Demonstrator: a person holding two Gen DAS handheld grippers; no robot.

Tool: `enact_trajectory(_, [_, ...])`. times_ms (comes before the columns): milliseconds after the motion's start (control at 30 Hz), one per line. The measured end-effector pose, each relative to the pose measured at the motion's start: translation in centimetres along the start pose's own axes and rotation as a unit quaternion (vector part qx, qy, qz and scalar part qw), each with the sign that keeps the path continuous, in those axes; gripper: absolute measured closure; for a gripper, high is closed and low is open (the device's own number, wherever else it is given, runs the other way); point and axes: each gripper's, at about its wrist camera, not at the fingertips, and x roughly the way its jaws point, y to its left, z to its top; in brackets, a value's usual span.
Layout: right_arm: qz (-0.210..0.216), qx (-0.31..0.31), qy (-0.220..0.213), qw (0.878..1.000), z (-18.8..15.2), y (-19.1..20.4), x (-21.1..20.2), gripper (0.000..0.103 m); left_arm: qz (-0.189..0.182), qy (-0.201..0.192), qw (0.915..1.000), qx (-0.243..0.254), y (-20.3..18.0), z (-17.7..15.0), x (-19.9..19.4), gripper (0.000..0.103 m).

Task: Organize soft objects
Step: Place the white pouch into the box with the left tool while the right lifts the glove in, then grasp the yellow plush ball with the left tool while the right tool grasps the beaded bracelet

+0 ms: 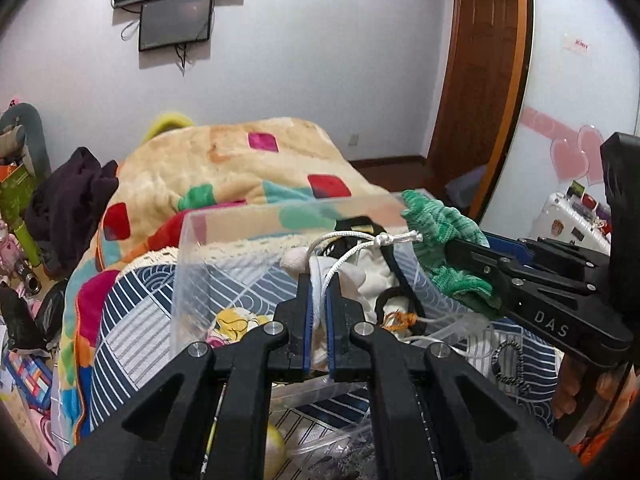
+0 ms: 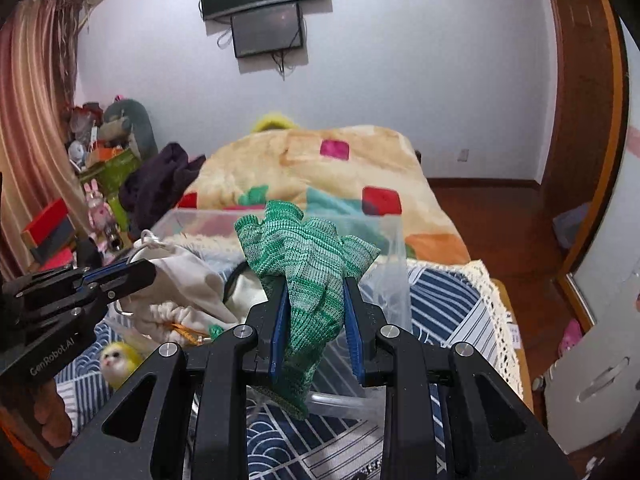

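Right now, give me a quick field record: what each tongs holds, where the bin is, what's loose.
left tongs: shut on the white drawstring of a cream pouch, held over the bin
right tongs: shut on a green knit glove, fingers of the glove pointing up
clear plastic bin: on the bed, on the blue patterned sheet; pouch partly inside
glove position: above the bin's right side, not yet dropped
loose nearby: yellow-haired doll on the sheet beside the bin
background: patchwork blanket behind the bin
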Motion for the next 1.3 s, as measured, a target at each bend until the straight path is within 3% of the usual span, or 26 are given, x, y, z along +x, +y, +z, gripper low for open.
enact_trajectory(267, [0.006, -0.008, 0.023, 1.0, -0.3, 0.0, 0.7, 0.078, 0.012, 0.025, 0.9996, -0.003, 0.4, -0.4, 1.2, 0.095])
enact_trajectory(433, [0.01, -0.012, 0.032, 0.999, -0.5, 0.1, 0.8, 0.078, 0.001, 0.032, 0.9994, -0.009, 1.0, -0.7, 0.7, 0.079])
enact_trajectory(467, [0.01, -0.012, 0.033, 0.999, -0.4, 0.1, 0.9, 0.077, -0.002, 0.033, 0.9994, -0.01, 1.1, -0.8, 0.5, 0.07])
enact_trajectory(500, [0.009, -0.011, 0.035, 0.999, -0.3, 0.1, 0.9, 0.074, -0.006, 0.032, 0.9994, -0.01, 1.1, -0.9, 0.2, 0.061])
enact_trajectory(567, [0.01, -0.008, 0.035, 0.999, -0.3, -0.1, 0.6, 0.067, -0.01, 0.023, 0.9996, -0.012, 1.3, -1.0, -0.7, 0.052])
enact_trajectory(667, [0.019, 0.0, 0.026, 0.999, -0.5, -0.3, -0.2, 0.055, -0.017, 0.009, 0.9997, -0.016, 1.4, -1.0, -2.1, 0.048])
enact_trajectory(833, [0.021, -0.006, 0.008, 1.0, -0.6, -0.1, -2.0, 0.044, -0.033, -0.011, 0.9989, -0.03, 1.9, -1.0, -4.5, 0.037])
enact_trajectory(900, [0.022, -0.007, -0.003, 1.0, -0.7, 0.0, -3.0, 0.031, -0.032, -0.017, 0.9989, -0.03, 2.0, -1.2, -5.2, 0.033])
enact_trajectory(1133, [0.002, -0.005, -0.028, 1.0, -1.7, -0.9, -5.3, 0.021, -0.006, -0.026, 0.9996, -0.011, 2.4, -3.1, -7.5, 0.019])
enact_trajectory(1300, [-0.011, 0.005, 0.002, 1.0, -3.6, -1.9, -4.7, 0.02, 0.011, -0.003, 0.9999, -0.002, 2.9, -5.6, -7.2, 0.016])
